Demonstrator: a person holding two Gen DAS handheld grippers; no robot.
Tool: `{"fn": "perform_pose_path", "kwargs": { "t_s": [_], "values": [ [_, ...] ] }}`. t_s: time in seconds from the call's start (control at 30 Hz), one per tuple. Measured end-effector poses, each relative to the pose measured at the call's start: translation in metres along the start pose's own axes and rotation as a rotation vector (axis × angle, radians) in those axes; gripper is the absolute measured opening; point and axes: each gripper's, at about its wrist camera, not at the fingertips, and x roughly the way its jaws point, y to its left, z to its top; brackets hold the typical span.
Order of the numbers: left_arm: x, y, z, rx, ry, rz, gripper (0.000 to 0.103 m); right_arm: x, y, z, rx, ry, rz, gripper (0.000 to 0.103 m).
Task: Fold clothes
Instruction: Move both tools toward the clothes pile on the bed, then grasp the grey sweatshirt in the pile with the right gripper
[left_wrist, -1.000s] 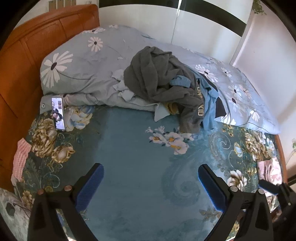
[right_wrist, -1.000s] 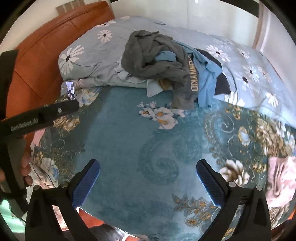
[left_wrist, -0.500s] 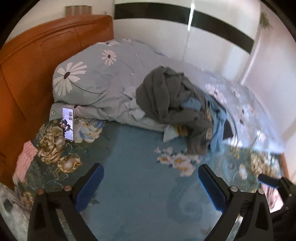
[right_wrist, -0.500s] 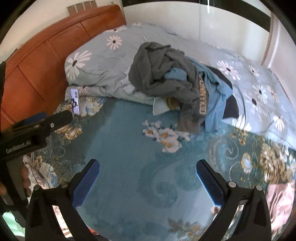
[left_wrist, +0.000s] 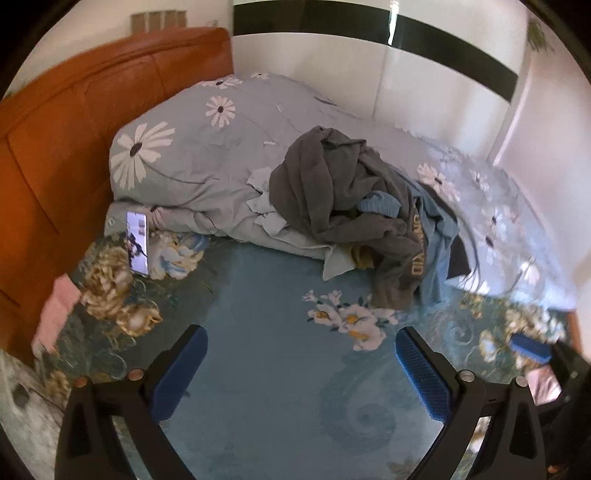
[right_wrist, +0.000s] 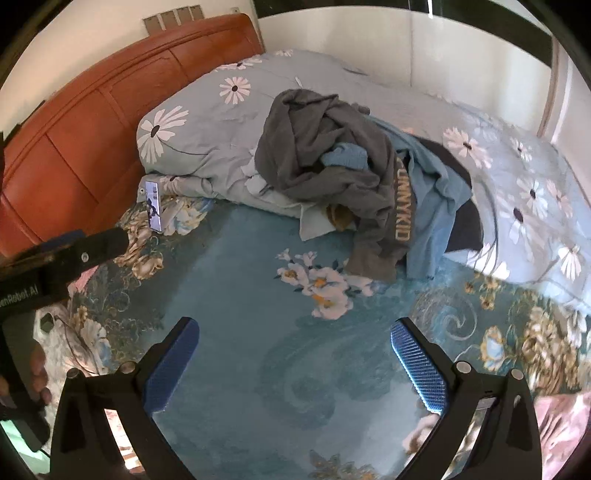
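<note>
Both tongs (left_wrist: 301, 363) (right_wrist: 295, 356) agape, empty; clothes pile (left_wrist: 354, 210) on quilt (left_wrist: 207, 162).

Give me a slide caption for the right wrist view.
Open right gripper over floral bedspread, facing unfolded clothes pile.

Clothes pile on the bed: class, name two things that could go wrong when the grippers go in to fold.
1. The clothes lie tangled, grey over blue, so a pinch may drag several up together.
2. The pile rests on the quilt; a deep grab by the open left gripper or right gripper could catch it.
</note>
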Motion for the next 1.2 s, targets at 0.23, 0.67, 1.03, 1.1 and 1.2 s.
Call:
{"fn": "perform_pose_path", "kwargs": {
  "t_s": [0.23,0.67,1.03,1.1,1.2],
  "values": [
    [0.006,-0.001,0.009,-0.003,-0.006,-0.023,0.103,0.005,-0.008,0.008,-0.006,-0.01,0.005,0.103],
    [0.049,0.021,0.054,-0.064,0.006,-0.133,0.103,0.021,-0.013,0.044,0.045,-0.031,-0.085,0.103],
    [0.082,0.056,0.073,-0.026,0.012,-0.164,0.103,0.063,0.012,0.088,0.034,-0.004,-0.113,0.103],
    [0.088,0.064,0.074,-0.007,0.009,-0.163,0.103,0.071,0.018,0.095,0.022,0.001,-0.112,0.103],
    [0.098,0.075,0.077,0.008,0.015,-0.169,0.103,0.083,0.026,0.107,0.012,0.006,-0.12,0.103]
  ]
}}
